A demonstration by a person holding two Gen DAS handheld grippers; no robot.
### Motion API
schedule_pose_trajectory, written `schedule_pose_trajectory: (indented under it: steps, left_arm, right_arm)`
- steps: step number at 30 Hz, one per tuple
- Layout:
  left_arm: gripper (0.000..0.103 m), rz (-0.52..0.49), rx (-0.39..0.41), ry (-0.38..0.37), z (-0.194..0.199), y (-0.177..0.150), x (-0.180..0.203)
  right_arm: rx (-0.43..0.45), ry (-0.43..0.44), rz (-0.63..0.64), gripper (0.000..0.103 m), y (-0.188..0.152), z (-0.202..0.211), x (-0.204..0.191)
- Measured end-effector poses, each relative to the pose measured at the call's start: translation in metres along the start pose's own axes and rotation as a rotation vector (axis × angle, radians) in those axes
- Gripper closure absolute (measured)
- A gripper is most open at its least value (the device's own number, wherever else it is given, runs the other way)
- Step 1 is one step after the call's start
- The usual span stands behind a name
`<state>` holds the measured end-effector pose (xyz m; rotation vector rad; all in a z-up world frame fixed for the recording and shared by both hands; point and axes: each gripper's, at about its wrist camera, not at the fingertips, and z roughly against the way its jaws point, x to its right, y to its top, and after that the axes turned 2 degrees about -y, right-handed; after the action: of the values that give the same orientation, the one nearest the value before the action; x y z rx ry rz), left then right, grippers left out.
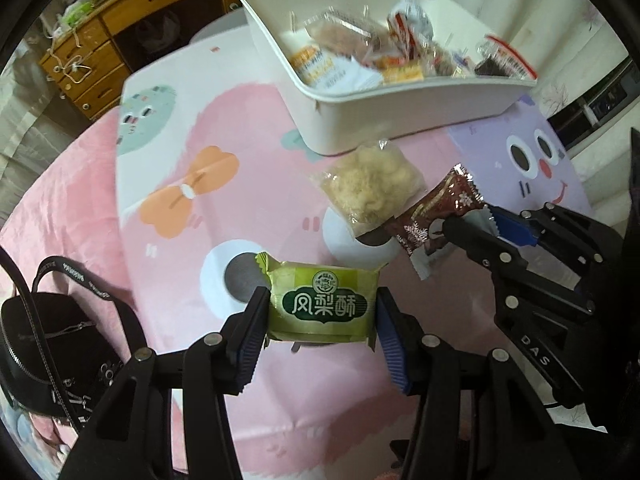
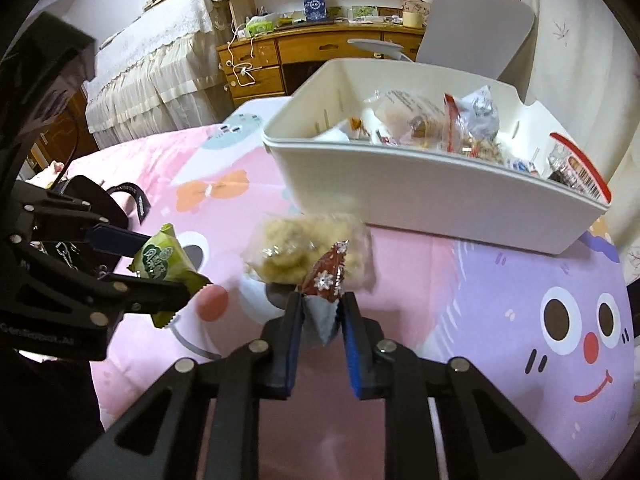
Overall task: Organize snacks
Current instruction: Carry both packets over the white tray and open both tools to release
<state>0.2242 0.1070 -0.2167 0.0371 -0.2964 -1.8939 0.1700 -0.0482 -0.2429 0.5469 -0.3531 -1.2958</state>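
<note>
My left gripper [image 1: 322, 304] is shut on a green pineapple-cake packet [image 1: 324, 306] and holds it above the bed cover; it also shows in the right wrist view [image 2: 164, 262]. My right gripper [image 2: 320, 304] is shut on a brown snowflake-print wrapper [image 2: 326, 276], also seen in the left wrist view [image 1: 438, 210]. A clear bag of pale puffed snacks [image 1: 370, 188] lies on the cover just behind the brown wrapper [image 2: 304, 252]. A white bin [image 1: 400, 108] with several snack packets stands beyond it [image 2: 440, 200].
A pink and purple cartoon bed cover [image 1: 224, 128] spreads under everything. A black bag with a strap [image 1: 52, 344] lies at the left. A wooden desk with drawers [image 2: 280, 60] and a grey chair [image 2: 476, 28] stand behind the bin.
</note>
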Motion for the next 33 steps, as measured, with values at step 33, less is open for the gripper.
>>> schedule_pose_trajectory:
  steps: [33]
  left_arm:
    - [0.052,0.132,0.313,-0.004,0.145,0.043,0.03]
  right_arm:
    - [0.211,-0.07,-0.156,0.087,0.068,0.13,0.093]
